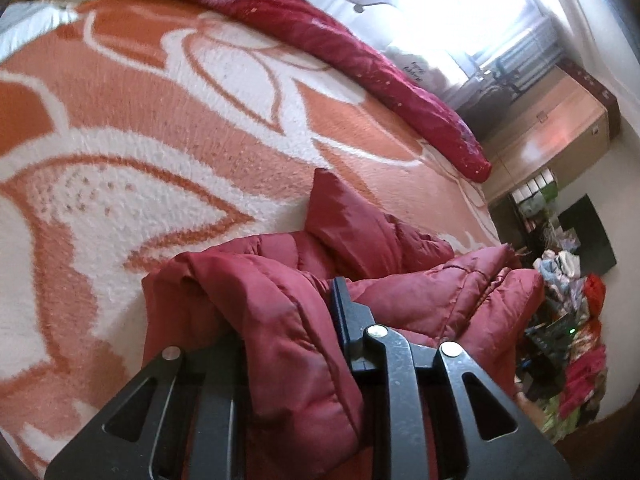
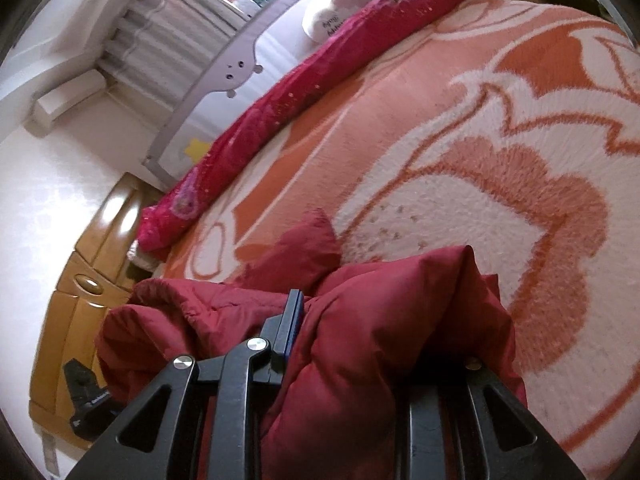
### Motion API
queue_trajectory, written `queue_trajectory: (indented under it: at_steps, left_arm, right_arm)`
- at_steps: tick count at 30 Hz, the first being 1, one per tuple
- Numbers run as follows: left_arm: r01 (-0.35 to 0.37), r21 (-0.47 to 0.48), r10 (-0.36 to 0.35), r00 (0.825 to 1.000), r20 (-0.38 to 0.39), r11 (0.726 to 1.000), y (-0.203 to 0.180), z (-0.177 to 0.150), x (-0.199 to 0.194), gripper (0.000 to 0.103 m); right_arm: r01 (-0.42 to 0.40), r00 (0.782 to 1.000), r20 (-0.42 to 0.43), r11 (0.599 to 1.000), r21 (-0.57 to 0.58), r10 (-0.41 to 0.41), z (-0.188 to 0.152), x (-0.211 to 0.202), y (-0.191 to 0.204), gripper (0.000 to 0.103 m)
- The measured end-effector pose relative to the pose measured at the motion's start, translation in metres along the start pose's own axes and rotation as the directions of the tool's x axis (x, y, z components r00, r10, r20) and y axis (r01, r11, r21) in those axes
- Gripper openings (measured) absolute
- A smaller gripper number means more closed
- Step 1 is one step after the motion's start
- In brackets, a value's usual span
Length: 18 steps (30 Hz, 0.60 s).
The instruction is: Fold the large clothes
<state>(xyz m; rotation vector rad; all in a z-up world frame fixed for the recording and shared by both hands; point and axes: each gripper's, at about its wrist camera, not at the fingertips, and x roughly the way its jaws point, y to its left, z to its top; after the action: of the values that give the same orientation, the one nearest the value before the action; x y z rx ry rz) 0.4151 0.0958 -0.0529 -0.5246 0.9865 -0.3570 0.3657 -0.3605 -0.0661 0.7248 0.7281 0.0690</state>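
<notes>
A dark red puffer jacket [image 1: 420,300] lies bunched at the near edge of the bed. One pointed corner of it sticks up on the orange and white blanket [image 1: 160,120]. My left gripper [image 1: 280,312] is shut on a thick fold of the jacket. Its right finger [image 1: 344,312] shows, and fabric covers the left one. In the right wrist view, my right gripper [image 2: 372,320] is shut on another fold of the jacket [image 2: 192,320]. Only its left finger [image 2: 290,328] shows, with the other buried in the padding.
A rolled magenta quilt [image 1: 320,28] [image 2: 300,100] runs along the bed's far side, against a grey bed rail [image 2: 224,80]. A wooden dresser [image 1: 560,128] [image 2: 80,280] stands beyond the bed. Clothes are heaped on the floor [image 1: 572,340]. A black plastic part [image 2: 86,400] shows low on the left.
</notes>
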Motion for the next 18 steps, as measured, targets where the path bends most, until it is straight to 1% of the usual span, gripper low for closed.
queue_trajectory:
  at_steps: [2,6,8,12,15,17,18]
  left_arm:
    - [0.012,-0.01,-0.012,1.0,0.0,1.0,0.004,0.002,0.0,0.02]
    - [-0.002,0.032,0.001,1.0,0.017,0.999,-0.002,0.0,-0.015,0.021]
    - [-0.007,0.054,0.005,0.999,0.039,0.999,-0.009,-0.004,-0.028,0.022]
    - [-0.009,0.1,-0.001,0.995,0.102,0.995,-0.028,-0.015,-0.062,0.029]
    - [0.01,0.142,-0.031,0.989,0.145,0.99,-0.047,-0.029,-0.089,0.03]
    - [0.025,0.178,-0.057,0.983,0.176,0.984,-0.061,-0.043,-0.107,0.034]
    - [0.033,0.188,-0.068,0.981,0.183,0.982,-0.065,-0.047,-0.112,0.038]
  right_arm:
    - [0.003,1.0,-0.007,1.0,0.009,-0.003,0.0,0.009,-0.004,0.024]
    - [0.006,1.0,-0.023,1.0,0.005,-0.006,0.0,0.021,-0.006,0.024]
    - [0.005,0.999,-0.032,1.0,-0.003,-0.005,0.001,0.024,-0.005,0.024]
    - [0.008,0.999,-0.047,1.0,-0.008,-0.008,0.001,0.029,-0.005,0.024]
    - [0.006,0.999,-0.048,1.0,-0.001,-0.006,0.001,0.03,-0.007,0.024]
    - [0.004,0.999,-0.049,1.0,0.002,-0.004,0.001,0.031,-0.007,0.024]
    - [0.003,0.999,-0.049,1.0,0.005,-0.003,0.001,0.031,-0.008,0.024]
